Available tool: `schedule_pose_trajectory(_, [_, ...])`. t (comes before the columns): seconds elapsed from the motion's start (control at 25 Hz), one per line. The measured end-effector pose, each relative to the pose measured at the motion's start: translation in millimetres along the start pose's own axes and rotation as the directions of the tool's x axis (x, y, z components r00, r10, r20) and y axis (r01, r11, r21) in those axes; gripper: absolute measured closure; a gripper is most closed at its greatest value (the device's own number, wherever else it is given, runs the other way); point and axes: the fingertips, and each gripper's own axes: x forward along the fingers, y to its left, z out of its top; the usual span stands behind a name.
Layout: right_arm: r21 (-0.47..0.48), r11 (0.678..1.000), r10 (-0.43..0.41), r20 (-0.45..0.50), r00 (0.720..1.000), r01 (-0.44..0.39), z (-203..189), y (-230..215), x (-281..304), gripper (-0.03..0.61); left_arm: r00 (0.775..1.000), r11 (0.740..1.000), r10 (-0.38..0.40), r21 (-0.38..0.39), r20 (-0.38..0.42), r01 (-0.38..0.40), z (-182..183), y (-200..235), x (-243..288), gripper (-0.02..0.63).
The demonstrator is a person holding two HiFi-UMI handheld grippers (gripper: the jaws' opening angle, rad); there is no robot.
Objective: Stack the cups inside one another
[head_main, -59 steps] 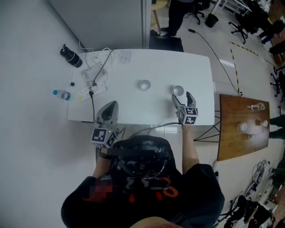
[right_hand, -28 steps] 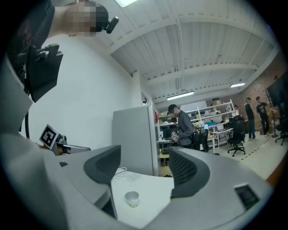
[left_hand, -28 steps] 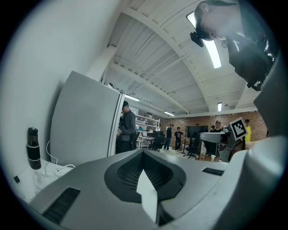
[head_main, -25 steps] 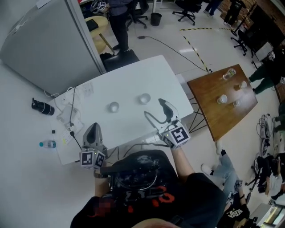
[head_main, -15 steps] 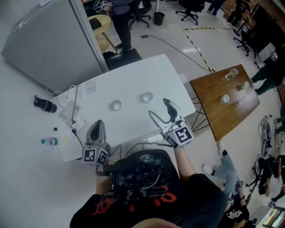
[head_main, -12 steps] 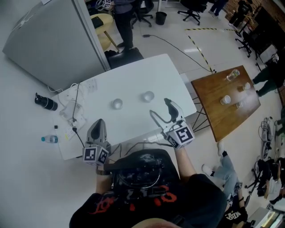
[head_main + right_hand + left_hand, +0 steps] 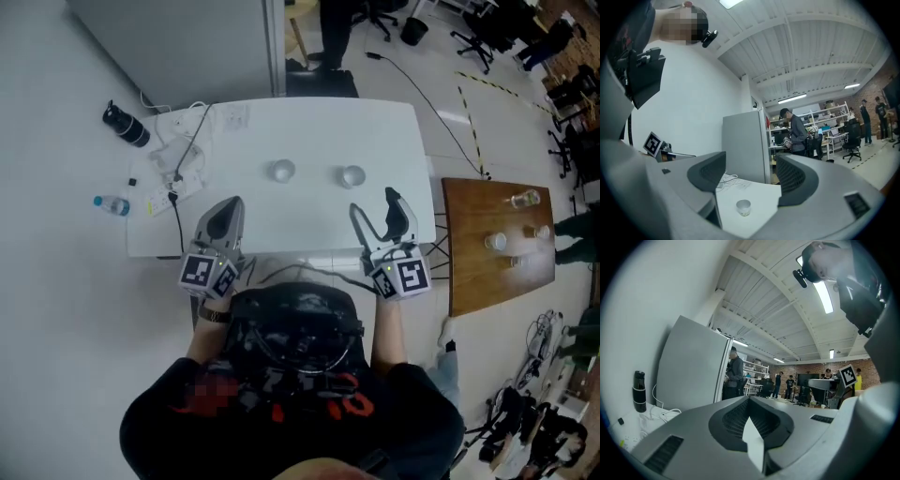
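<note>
Left gripper (image 7: 231, 208): fingers together with nothing between them. It is held level over the near edge of the bench, and no cup touches it.
Left cup (image 7: 281, 171): small and silvery, upright with its mouth up, standing on the middle of the bench. It is ahead of the left gripper and a little to its right, well apart from it.
Right cup (image 7: 352, 175): the same kind, upright, beside the left cup with bare bench between the two. They are not stacked.
Right gripper (image 7: 376, 212): fingers apart with a clear gap, gripping nothing. It is level over the near edge. The right cup stands near, just ahead and slightly left of the fingertips, and does not touch them. In the right gripper view one cup shows through the gap, farther along the bench and clear of both pads; I cannot tell which cup it is.
Bench (image 7: 309, 131): white and mostly bare. A power strip (image 7: 180, 186) with loose white cables lies at its left end.
Off the left end: a black flask (image 7: 125, 125) and a small clear bottle (image 7: 110, 203).
Room: a grey partition (image 7: 178, 37) stands behind the bench, and a person (image 7: 336, 28) stands beyond its far edge. A wooden table (image 7: 487, 281) to the right carries a few clear vessels. Office chairs stand at the far right.
</note>
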Motion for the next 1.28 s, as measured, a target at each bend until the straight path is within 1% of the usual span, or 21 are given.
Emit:
schedule_pose_trajectory(0.04, [-0.004,1.0,0.007,0.006,1.0,-0.007,2,2,3,0.232,1.0,1.0,0.007,0.003,0.003,-0.007,2,2,-1,0.611])
schedule_pose_trajectory(0.12, [-0.004,1.0,0.026,0.007,1.0,-0.026,2,7,6,0.273,1.0,1.0,0.029,0.002,0.002,-0.029,2,4,-9,0.611])
schedule_pose_trajectory(0.28, [0.009,0.997,0.075,-0.007,0.997,-0.075,-5,15,16,0.272,0.997,0.997,0.074,-0.003,-0.006,-0.074,-2,14,-18,0.611])
schedule_pose_trajectory(0.48, [0.006,0.996,0.086,0.004,0.996,-0.086,-2,15,26,0.273,0.996,0.996,0.091,-0.006,0.013,-0.091,2,21,-18,0.611])
schedule_pose_trajectory(0.76, [0.018,0.989,0.149,-0.025,0.988,-0.149,-13,24,43,0.272,0.989,0.989,0.15,-0.009,0.007,-0.15,2,31,-32,0.611])
schedule_pose_trajectory(0.96, [0.028,0.98,0.198,-0.102,0.975,-0.196,-49,30,63,0.271,0.983,0.983,0.185,-0.011,0.013,-0.185,2,40,-36,0.611])
schedule_pose_trajectory(1.0, [0.029,0.979,0.206,-0.125,0.971,-0.204,-59,31,67,0.259,0.981,0.982,0.191,-0.011,0.018,-0.191,3,40,-36,0.611])
schedule_pose_trajectory(1.12, [0.044,0.974,0.228,-0.196,0.954,-0.224,-94,36,79,0.252,0.975,0.976,0.218,-0.01,0.03,-0.218,7,44,-42,0.612])
schedule_pose_trajectory(1.16, [0.052,0.972,0.236,-0.218,0.947,-0.23,-105,39,83,0.239,0.973,0.973,0.23,-0.008,0.03,-0.23,8,47,-46,0.611])
schedule_pose_trajectory(1.28, [0.071,0.967,0.255,-0.272,0.928,-0.244,-139,43,96,0.239,0.963,0.964,0.267,-0.002,0.031,-0.267,8,57,-55,0.611])
